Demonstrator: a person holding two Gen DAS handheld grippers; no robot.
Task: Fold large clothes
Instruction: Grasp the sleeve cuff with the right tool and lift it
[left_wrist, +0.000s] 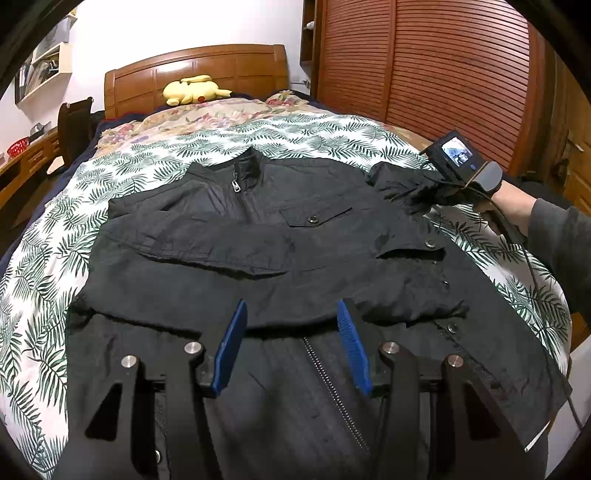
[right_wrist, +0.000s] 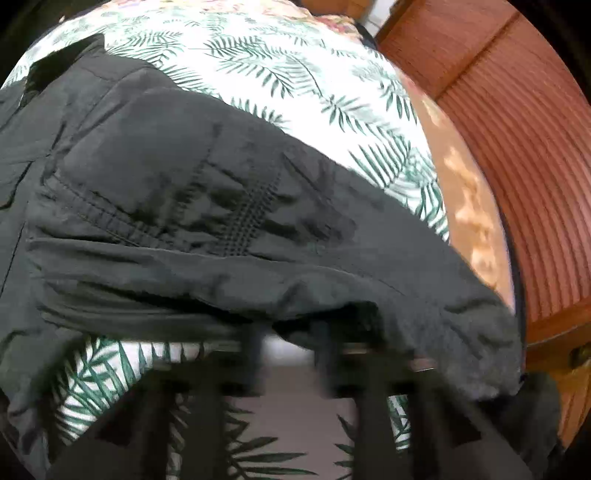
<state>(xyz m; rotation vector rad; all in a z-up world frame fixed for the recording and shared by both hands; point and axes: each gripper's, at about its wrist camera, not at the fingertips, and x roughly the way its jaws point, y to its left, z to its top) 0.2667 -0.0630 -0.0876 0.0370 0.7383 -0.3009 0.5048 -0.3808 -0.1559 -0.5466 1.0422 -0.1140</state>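
Left wrist view looks down along the left gripper (left_wrist: 291, 314), whose blue-padded jaws stand about half apart just above the lower front of the black jacket (left_wrist: 258, 258), with nothing pinched between them. That jacket is spread face up across the middle of the bed (left_wrist: 332, 136), on a white cover printed with green palm leaves; its collar points toward the wooden headboard (left_wrist: 195, 70) and its zip is drawn up to the neck. One sleeve is folded across the jacket's chest. At the jacket's shoulder on the wardrobe side, the right gripper (left_wrist: 417, 192) is down on the other sleeve (left_wrist: 402, 184), carried by a person's hand (left_wrist: 513, 206) in a grey cuff, with a small lit screen on the tool's back. A yellow plush toy (left_wrist: 192, 90) lies beyond the jacket, against the headboard, and the slatted wooden wardrobe (left_wrist: 424, 74) stands beside the bed.

Right wrist view is blurred: dark sleeve fabric (right_wrist: 240, 229) fills it over the palm-leaf cover, and the right gripper's jaws are smeared; they are closed together, but I cannot tell whether cloth is caught between them
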